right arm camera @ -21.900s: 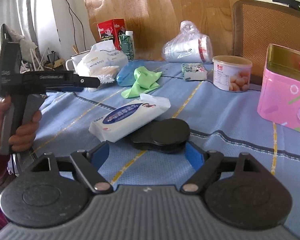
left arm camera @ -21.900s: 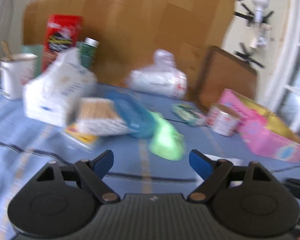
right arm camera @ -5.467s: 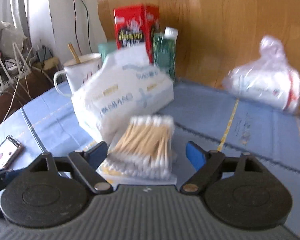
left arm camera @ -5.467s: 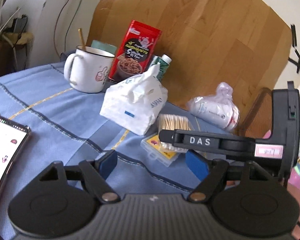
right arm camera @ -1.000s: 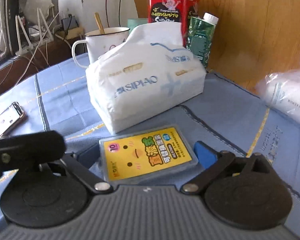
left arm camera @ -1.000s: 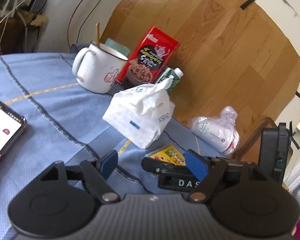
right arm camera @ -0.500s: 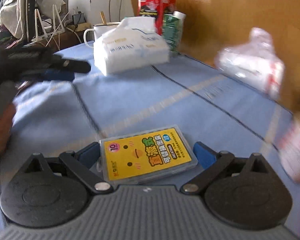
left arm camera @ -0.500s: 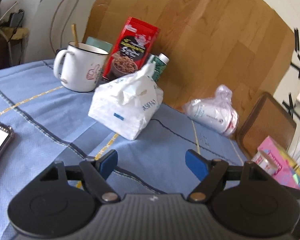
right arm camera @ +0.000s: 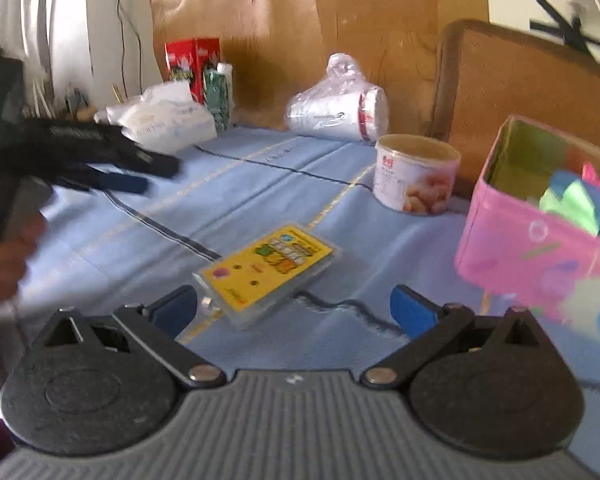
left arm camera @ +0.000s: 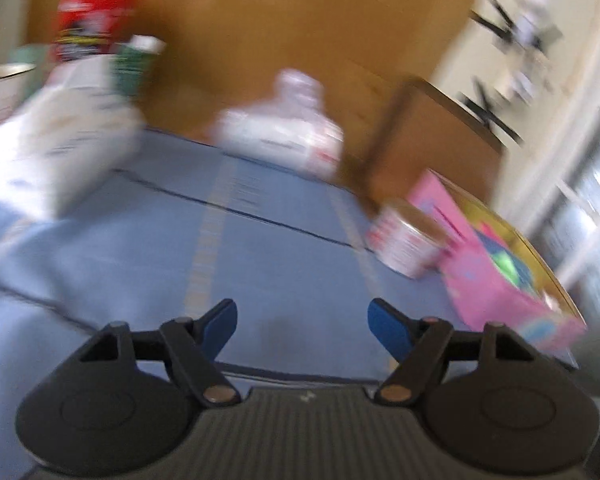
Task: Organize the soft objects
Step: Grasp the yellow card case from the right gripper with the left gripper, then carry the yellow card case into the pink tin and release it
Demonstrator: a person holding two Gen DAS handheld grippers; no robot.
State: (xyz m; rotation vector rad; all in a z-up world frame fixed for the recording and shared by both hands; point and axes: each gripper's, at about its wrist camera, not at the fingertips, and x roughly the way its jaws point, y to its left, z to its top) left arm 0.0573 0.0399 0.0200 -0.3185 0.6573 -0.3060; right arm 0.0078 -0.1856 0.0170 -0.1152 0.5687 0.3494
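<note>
Lying flat on the blue tablecloth, the yellow-labelled clear plastic case sits just ahead of the open, empty right gripper, long axis slanting toward the pink tin box; the left gripper, also open and empty, is farther off.

we see a table under a blue cloth. on it lie a yellow card case near us, a tin can and pink box right, a tissue pack far left.

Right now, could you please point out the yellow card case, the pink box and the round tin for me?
yellow card case (right arm camera: 270, 266), right wrist view, middle of its lid.
pink box (right arm camera: 516, 256), right wrist view, front wall.
round tin (right arm camera: 414, 182), right wrist view, printed side.
</note>
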